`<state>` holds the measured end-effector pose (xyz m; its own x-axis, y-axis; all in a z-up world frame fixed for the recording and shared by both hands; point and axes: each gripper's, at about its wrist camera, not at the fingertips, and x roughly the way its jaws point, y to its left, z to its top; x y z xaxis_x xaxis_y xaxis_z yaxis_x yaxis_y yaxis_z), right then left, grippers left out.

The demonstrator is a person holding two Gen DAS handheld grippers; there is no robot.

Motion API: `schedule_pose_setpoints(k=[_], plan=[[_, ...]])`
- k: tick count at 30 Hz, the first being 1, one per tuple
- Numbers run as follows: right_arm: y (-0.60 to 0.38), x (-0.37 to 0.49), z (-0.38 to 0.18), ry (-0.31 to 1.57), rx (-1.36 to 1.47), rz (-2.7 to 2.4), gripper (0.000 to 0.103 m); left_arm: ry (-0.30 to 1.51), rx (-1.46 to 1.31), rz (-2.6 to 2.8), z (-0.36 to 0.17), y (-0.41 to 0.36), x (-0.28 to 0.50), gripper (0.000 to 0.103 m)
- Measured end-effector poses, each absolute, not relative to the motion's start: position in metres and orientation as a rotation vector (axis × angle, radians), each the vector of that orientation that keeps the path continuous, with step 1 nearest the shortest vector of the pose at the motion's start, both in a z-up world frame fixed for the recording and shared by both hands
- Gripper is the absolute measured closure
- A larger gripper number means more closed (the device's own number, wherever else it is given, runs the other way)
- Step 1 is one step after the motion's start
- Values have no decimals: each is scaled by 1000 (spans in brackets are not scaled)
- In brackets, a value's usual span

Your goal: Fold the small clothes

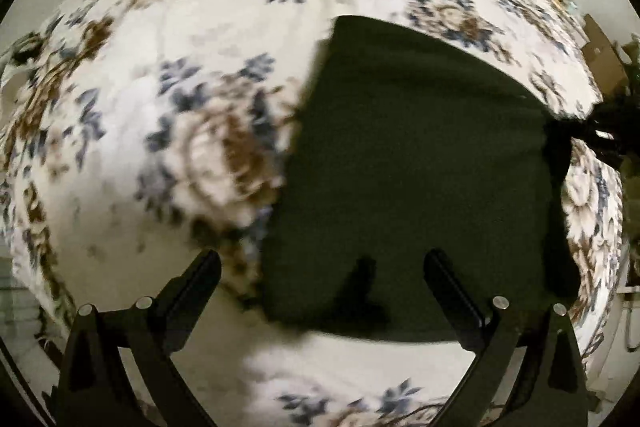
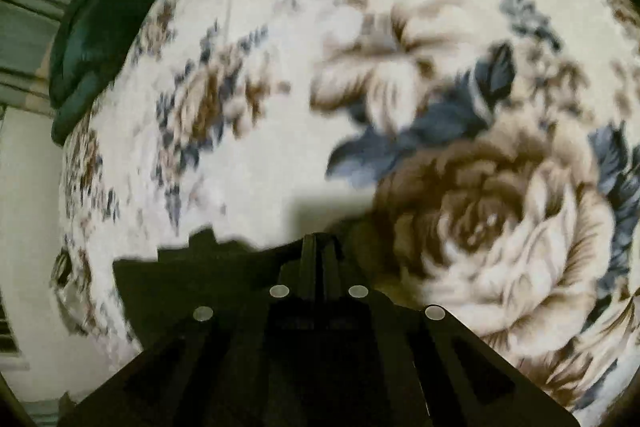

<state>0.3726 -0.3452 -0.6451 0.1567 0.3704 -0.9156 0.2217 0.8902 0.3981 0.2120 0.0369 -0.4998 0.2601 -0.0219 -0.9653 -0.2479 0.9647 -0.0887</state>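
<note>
dark garment (image 1: pixel 420 163) on floral bedspread (image 1: pixel 160 107)

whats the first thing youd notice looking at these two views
A dark green cloth lies flat on the flowered bedspread, filling the middle right of the left wrist view. The left hand-held gripper stands wide open above its near edge. The right hand-held gripper is shut over a big brown rose.

Bedroom (floral bedspread (image 1: pixel 200 27))

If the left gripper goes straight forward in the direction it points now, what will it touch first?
Most likely the dark green cloth lying on the floral bedspread; the open left gripper points at its near edge, though blur makes depth uncertain.
</note>
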Motion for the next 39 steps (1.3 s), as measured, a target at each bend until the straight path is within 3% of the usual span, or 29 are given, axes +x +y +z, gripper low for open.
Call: schedule_pose_setpoints(k=[1, 2, 3, 5, 6, 11, 16, 17, 18, 19, 28, 34, 37, 39], plan=[[-347, 367, -645, 1451, 525, 137, 99, 1304, -249, 161, -498, 40, 207, 0], [-350, 355, -639, 1466, 541, 158, 89, 1305, -259, 166, -495, 42, 200, 0], [-355, 343, -634, 1478, 545, 161, 74, 1306, -265, 172, -492, 46, 194, 0], [-367, 305, -622, 1492, 572, 170, 57, 1309, -275, 176, -489, 48, 184, 0], [-374, 283, -618, 1505, 590, 162, 57, 1313, -280, 179, -489, 49, 179, 0], [-377, 209, -627, 1550, 671, 142, 57, 1343, -287, 199, -495, 46, 163, 0], [-351, 195, -631, 1485, 603, 169, 57, 1343, -253, 199, -495, 39, 160, 0], [-341, 195, -633, 1480, 542, 157, 66, 1342, -244, 197, -494, 38, 160, 0], [-333, 195, -637, 1480, 491, 143, 94, 1338, -237, 191, -494, 36, 160, 0], [-327, 197, -640, 1488, 462, 141, 98, 1336, -227, 187, -493, 34, 161, 0], [-355, 171, -599, 1383, 432, -25, 100, 1324, -238, 182, -490, 34, 163, 0], [-368, 188, -640, 1553, 462, 12, 98, 1299, -249, 189, -486, 43, 167, 0], [-383, 203, -633, 1553, 510, 37, 79, 1275, -252, 180, -483, 50, 178, 0], [-394, 219, -624, 1507, 566, 56, 45, 1255, -254, 166, -481, 55, 190, 0]])
